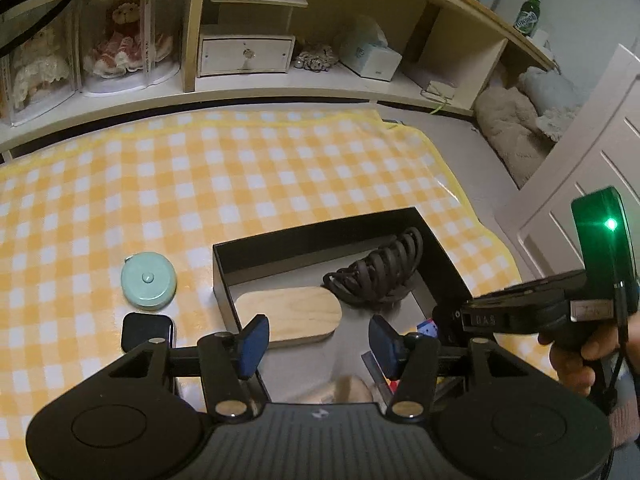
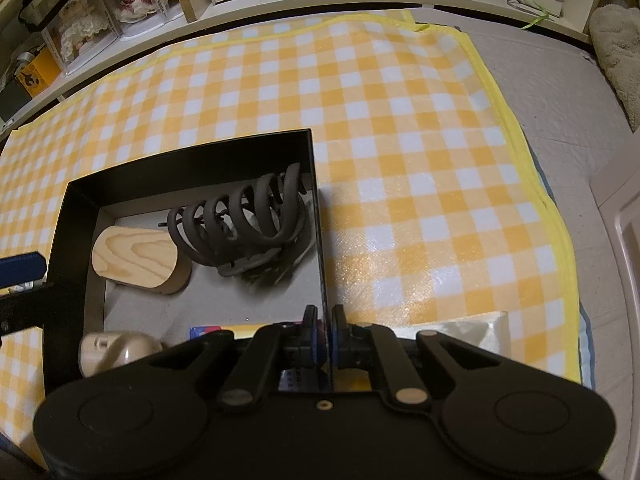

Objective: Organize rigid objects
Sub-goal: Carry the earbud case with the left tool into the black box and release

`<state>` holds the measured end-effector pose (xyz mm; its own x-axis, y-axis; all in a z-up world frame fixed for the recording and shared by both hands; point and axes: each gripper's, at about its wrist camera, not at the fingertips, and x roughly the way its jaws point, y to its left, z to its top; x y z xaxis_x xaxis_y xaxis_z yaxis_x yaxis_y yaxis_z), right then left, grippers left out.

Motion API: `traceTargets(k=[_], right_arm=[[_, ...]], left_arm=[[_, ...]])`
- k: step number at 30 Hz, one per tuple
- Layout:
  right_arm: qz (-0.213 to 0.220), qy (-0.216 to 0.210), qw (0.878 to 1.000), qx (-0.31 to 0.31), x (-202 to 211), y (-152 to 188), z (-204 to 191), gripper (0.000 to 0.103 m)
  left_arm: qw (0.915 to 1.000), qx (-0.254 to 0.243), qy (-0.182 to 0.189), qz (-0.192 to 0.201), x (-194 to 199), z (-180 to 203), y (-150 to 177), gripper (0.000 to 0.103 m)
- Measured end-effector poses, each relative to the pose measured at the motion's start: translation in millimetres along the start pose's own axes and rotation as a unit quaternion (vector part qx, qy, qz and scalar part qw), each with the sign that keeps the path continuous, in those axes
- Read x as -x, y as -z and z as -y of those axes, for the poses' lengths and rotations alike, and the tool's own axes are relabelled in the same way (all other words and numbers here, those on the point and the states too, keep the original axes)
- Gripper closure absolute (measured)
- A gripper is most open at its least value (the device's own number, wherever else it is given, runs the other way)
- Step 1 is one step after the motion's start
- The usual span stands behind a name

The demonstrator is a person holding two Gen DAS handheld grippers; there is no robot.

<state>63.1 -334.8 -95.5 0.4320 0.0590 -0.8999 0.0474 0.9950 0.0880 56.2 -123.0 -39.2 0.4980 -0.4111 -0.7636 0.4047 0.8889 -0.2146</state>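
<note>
Black box [image 2: 316,216] wall sits pinched in the right tool [image 2: 324,330]; left tool [image 1: 318,340] gapes over it, empty.

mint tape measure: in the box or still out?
Out. The mint tape measure sits on the checked cloth, apart from the black box, beside its left wall.

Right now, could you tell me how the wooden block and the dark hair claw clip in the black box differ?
The wooden block is pale, solid and smooth with rounded ends, while the hair claw clip is dark brown and open-ribbed with curved teeth. The block lies flat and low; the clip stands taller. The block sits towards the box's left wall, the clip by its right wall. Both rest inside the black box.
</note>
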Motion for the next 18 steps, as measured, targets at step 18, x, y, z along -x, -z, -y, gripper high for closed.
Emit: traceTargets(k=[18], right_arm=[[0.000, 0.000, 1.000, 0.000, 0.5, 0.4, -0.4, 0.096]], left_arm=[[0.9996, -0.006, 0.013, -0.022, 8.7, 9.6, 9.6, 0.047]])
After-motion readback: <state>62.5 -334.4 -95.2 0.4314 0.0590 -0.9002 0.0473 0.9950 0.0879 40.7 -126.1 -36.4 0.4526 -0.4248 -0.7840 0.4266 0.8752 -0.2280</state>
